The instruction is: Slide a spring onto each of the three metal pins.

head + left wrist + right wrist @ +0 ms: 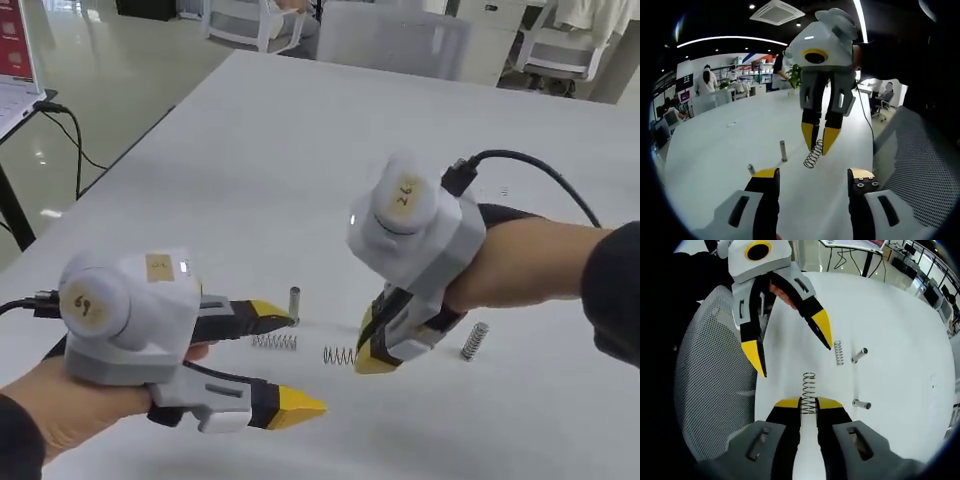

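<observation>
Zero of three done as far as we see: right gripper point(375, 362) jaws pinched on one spring point(809, 387) near the upright pin point(295, 303), left gripper point(300, 362) jaws wide and empty, two loose springs point(275, 342) on the desk point(300, 150), visible pins point(861, 404) bare.

A white table point(300, 150), a grey mesh chair point(705, 370), a laptop point(15, 60) nearby.

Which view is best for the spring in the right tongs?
Right gripper view: the spring is close, centred, coils clear, clamped between the right tongs. The left gripper view shows it smaller, poking out from those tips. The head view shows it side-on, one end behind the tongs.
</observation>
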Action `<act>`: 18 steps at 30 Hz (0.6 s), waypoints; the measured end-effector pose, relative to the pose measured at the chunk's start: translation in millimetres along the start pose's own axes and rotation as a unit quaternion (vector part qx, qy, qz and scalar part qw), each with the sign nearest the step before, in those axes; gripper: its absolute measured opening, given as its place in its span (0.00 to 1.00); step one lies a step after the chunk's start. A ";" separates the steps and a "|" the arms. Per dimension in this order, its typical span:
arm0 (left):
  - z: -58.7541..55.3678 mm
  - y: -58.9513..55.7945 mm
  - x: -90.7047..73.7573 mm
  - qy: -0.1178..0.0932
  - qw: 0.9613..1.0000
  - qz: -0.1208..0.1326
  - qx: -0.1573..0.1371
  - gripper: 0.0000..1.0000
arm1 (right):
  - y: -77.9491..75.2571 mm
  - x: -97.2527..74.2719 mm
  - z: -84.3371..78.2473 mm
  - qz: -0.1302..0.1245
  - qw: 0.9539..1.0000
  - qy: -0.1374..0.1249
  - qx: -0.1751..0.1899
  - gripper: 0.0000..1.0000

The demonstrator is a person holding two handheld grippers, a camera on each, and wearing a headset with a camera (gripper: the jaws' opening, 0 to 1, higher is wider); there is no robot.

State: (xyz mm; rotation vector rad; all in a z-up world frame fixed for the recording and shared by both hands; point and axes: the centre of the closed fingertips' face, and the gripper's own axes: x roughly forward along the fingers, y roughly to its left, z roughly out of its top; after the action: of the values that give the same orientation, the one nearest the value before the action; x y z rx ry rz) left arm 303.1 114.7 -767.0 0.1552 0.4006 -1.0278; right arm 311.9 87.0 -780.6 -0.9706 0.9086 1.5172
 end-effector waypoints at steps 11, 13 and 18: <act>3.4 -7.5 3.4 0.000 0.999 -0.019 0.029 0.37 | 14.5 -6.4 10.9 0.013 1.000 0.004 -0.028 0.13; 3.6 -10.0 4.3 0.001 0.999 -0.024 0.035 0.33 | 17.3 -7.4 11.6 0.016 0.999 0.007 -0.033 0.13; 4.4 -17.2 7.2 0.002 0.998 -0.038 0.048 0.26 | 21.5 -8.6 12.1 0.020 0.999 0.011 -0.037 0.13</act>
State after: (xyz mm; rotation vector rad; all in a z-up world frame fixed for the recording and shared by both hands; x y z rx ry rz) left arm 292.7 98.7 -764.7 0.2298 0.3639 -1.1221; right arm 290.2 91.9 -767.0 -1.0301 0.8980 1.5850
